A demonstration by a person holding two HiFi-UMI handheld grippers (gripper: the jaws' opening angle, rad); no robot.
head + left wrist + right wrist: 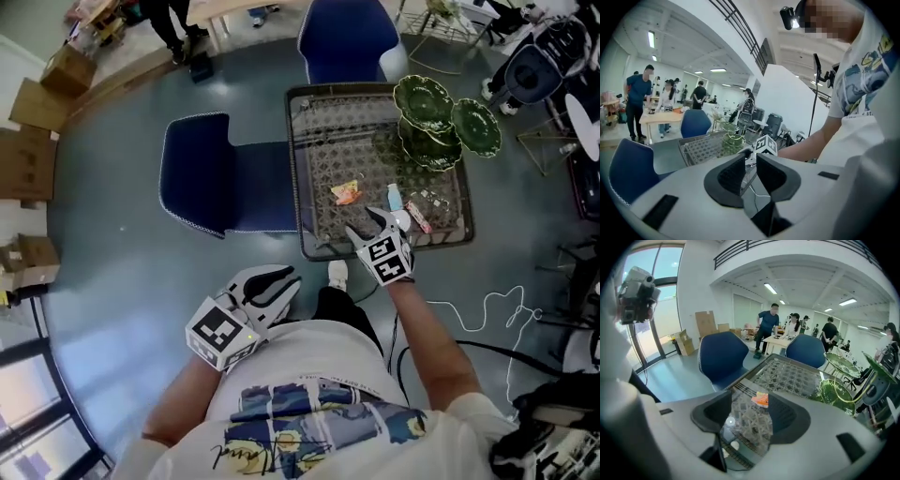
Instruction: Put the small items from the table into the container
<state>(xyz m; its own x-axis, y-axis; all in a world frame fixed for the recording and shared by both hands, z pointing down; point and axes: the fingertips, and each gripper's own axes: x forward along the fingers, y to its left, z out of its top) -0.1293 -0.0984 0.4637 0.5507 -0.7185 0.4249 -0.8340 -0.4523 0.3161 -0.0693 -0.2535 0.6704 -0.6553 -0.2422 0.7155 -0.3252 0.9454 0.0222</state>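
right claw (364,223) stood wide, empty, over tabletop (319,141) edge | orange packet (345,192) lay just ahead | left claw (286,281) narrow, empty, off the tabletop

We see 3 small items lying flat on the patterned glass top of the table (328,141), all toward its near edge. An orange packet (345,192), somewhat crumpled, lies furthest left. To its right is a small pale-blue piece (395,197), too small for us to name. Just beyond that, a slim pink-and-white sachet (418,217) lies at a slant, nearest the right corner. The container (427,117), a stand of green leaf-edged glass dishes, stands upright at the far right corner. 1 of its dishes reaches past the table's right edge. All 3 items lie apart from it.
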